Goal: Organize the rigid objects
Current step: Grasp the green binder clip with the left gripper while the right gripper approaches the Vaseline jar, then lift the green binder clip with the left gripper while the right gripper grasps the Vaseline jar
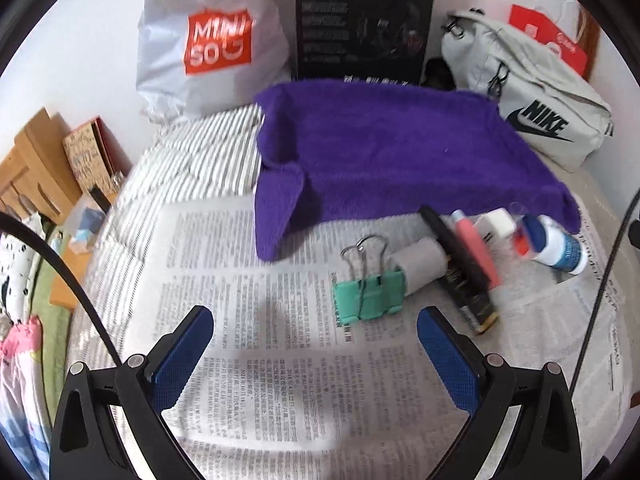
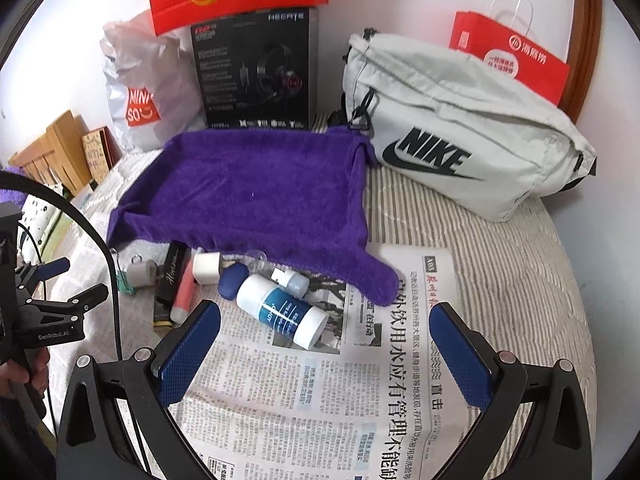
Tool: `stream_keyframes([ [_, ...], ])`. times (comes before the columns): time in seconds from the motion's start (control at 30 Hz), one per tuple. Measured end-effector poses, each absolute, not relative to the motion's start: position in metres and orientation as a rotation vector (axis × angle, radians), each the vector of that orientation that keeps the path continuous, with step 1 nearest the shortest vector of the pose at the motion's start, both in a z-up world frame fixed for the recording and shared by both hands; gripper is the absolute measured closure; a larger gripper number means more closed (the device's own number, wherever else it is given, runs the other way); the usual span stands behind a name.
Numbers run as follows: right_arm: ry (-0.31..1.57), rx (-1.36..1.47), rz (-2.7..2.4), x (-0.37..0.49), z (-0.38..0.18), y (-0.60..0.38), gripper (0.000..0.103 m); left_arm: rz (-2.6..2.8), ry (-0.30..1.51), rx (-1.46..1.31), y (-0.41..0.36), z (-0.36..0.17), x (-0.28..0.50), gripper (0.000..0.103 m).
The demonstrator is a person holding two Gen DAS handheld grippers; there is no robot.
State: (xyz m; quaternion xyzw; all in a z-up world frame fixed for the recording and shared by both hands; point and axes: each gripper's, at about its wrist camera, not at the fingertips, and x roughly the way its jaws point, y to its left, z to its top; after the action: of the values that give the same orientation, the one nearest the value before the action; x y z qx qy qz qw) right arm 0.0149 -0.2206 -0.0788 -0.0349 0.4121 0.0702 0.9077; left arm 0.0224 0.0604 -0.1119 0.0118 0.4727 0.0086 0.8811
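Left wrist view: the left gripper [image 1: 315,334] gapes wide and empty over newspaper [image 1: 248,280]. Just ahead, one green binder clip [image 1: 368,296] points its wire handles away. One black tube [image 1: 460,268] lies beyond the right finger, its long axis slanting away-left. The right gripper [image 2: 325,330] is also wide, one white bottle [image 2: 280,312] between its fingertips, blue cap [image 2: 233,280] pointing away-left.

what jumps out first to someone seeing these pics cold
The purple towel spread mid-bed grabs the eye first, with a jumble of small items along its near edge, including a green binder clip and a white bottle. Behind sits a grey Nike bag, and both grippers hang open, empty.
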Motion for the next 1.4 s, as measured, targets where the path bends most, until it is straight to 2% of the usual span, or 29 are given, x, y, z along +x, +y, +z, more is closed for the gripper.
stream_keyframes([
  [0.37,0.905,-0.109,0.166,0.027,-0.098,-0.209,0.000,0.066,1.026,0.003,0.042,-0.138,0.047,0.002],
  [0.8,0.949,-0.110,0.172,0.039,-0.112,-0.209,0.000,0.101,1.002,-0.024,0.064,-0.135,0.050,0.005],
  [0.83,0.948,-0.112,0.171,0.039,-0.113,-0.209,0.000,0.089,0.992,-0.013,0.060,-0.135,0.050,0.007],
  [0.93,0.946,-0.107,0.165,0.041,-0.115,-0.214,0.000,0.066,0.965,-0.013,0.060,-0.133,0.048,0.024],
  [1.0,0.943,-0.094,0.173,0.042,-0.118,-0.219,0.000,0.040,0.932,-0.007,0.060,-0.131,0.044,0.053],
  [1.07,0.943,-0.096,0.183,0.042,-0.122,-0.222,0.001,0.026,0.916,-0.004,0.059,-0.129,0.039,0.062],
  [1.4,0.896,-0.211,0.289,0.052,-0.139,-0.207,0.005,0.016,0.910,-0.024,0.061,-0.128,0.038,0.064],
])
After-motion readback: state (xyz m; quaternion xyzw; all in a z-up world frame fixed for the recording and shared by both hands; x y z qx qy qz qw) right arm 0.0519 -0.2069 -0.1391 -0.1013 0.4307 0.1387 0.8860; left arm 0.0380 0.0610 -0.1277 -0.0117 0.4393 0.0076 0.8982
